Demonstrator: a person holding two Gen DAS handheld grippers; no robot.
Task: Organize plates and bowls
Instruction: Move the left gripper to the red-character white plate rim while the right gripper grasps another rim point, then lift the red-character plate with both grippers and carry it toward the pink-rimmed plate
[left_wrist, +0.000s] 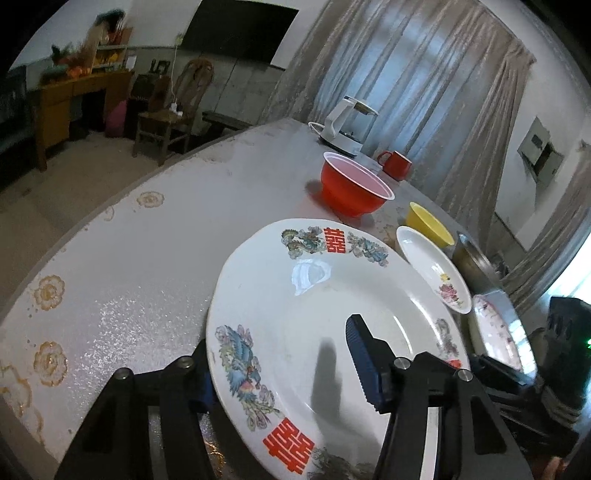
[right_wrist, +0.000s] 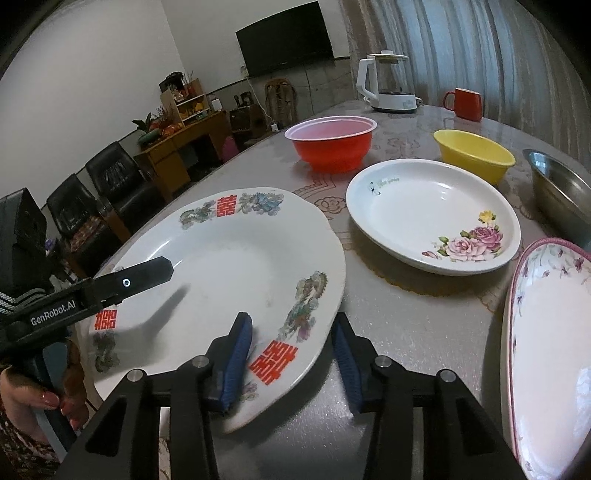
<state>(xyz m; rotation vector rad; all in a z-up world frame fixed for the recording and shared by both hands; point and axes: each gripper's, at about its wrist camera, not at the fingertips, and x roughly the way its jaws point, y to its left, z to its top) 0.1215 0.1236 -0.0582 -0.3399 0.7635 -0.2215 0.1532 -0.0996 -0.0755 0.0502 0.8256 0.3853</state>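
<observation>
A large white plate (left_wrist: 314, 306) (right_wrist: 229, 251) with red characters and dragon prints lies tilted at the near edge of the table (left_wrist: 147, 258). Both grippers have it by opposite rims. My left gripper (left_wrist: 280, 350) has one blue pad (left_wrist: 364, 365) over the plate's well, while its other finger sits behind the rim, mostly hidden. In the right wrist view that upper finger (right_wrist: 147, 273) reaches in from the left. My right gripper (right_wrist: 291, 321) straddles the near rim, one pad (right_wrist: 236, 354) on top and the other (right_wrist: 347, 358) just outside the edge.
Behind the big plate stand a red bowl (right_wrist: 332, 144), a yellow bowl (right_wrist: 472, 155), a rose-printed plate (right_wrist: 432, 214) and a steel bowl (right_wrist: 561, 188). A pink-rimmed plate (right_wrist: 546, 350) lies at the right. A kettle (right_wrist: 388, 85) and a red mug (right_wrist: 465, 103) stand far back.
</observation>
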